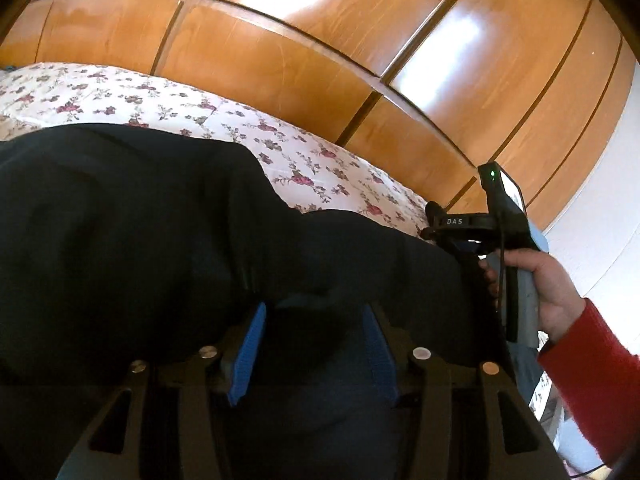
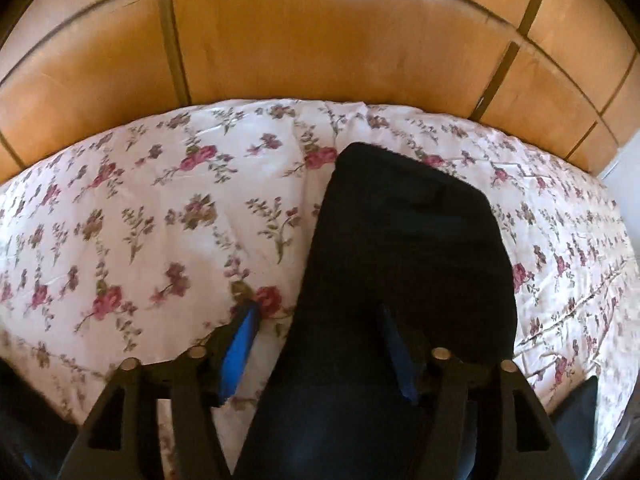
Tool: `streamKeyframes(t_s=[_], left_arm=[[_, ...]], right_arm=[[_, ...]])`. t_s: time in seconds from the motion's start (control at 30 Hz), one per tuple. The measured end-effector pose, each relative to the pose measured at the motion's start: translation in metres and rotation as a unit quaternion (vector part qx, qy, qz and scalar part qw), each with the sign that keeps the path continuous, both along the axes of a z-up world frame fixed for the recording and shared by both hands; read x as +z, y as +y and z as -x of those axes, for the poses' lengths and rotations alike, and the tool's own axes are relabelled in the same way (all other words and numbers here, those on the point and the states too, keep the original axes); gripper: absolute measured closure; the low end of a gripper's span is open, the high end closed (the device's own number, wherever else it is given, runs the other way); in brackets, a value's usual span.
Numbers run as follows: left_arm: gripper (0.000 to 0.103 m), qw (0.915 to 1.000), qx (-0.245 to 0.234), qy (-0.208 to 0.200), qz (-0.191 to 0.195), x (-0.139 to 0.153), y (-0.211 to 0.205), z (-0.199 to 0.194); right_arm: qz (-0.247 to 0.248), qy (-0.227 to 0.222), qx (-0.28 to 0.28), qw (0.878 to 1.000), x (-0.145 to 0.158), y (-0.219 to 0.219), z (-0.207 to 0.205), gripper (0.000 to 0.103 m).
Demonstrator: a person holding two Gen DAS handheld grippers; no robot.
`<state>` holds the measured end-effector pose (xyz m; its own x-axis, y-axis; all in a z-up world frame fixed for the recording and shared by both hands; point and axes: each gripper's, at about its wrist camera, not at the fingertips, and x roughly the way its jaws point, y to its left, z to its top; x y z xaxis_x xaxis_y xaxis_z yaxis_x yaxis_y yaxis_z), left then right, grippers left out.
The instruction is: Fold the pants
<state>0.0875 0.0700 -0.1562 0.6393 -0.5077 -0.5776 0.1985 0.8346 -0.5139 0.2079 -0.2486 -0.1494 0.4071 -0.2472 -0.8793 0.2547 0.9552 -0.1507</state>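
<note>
The dark navy pants (image 1: pixel 140 220) lie on the floral bedspread (image 1: pixel 160 100) and fill most of the left wrist view. My left gripper (image 1: pixel 314 332) is open, its blue pads (image 1: pixel 250 356) set wide just above the cloth. In the right wrist view a pants leg (image 2: pixel 400 240) runs away from me across the bedspread (image 2: pixel 140 220). My right gripper (image 2: pixel 320 344) is open over the near part of the leg, left pad (image 2: pixel 240 354) over the sheet, right pad over the cloth. The right gripper body (image 1: pixel 500 220) also shows in the left wrist view, held by a hand.
A glossy wooden wardrobe (image 1: pixel 320 60) stands behind the bed, also in the right wrist view (image 2: pixel 320 40). A hand in a red sleeve (image 1: pixel 580 320) is at the right. A white wall (image 1: pixel 612 200) lies far right.
</note>
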Motion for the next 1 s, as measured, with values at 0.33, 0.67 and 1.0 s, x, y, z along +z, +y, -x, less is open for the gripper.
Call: streamKeyframes(t_s=[0.33,0.67,1.0], left_arm=[[0.052,1.0,0.0,-0.005,0.002,0.001,0.0,-0.001],[0.052,1.0,0.0,-0.005,0.005,0.001,0.001,0.0],[0.05,0.9989,-0.045,-0.011,-0.004,0.015,-0.023,0.011]], right_arm=[[-0.05,-0.057,-0.005,0.997,0.031,-0.059,0.05,0.094],[-0.115,-0.237,-0.055,0.963,0.102,-0.116,0.193,0.094],[-0.251,-0.24,-0.186,0.919,0.022,-0.168,0.277,0.093]])
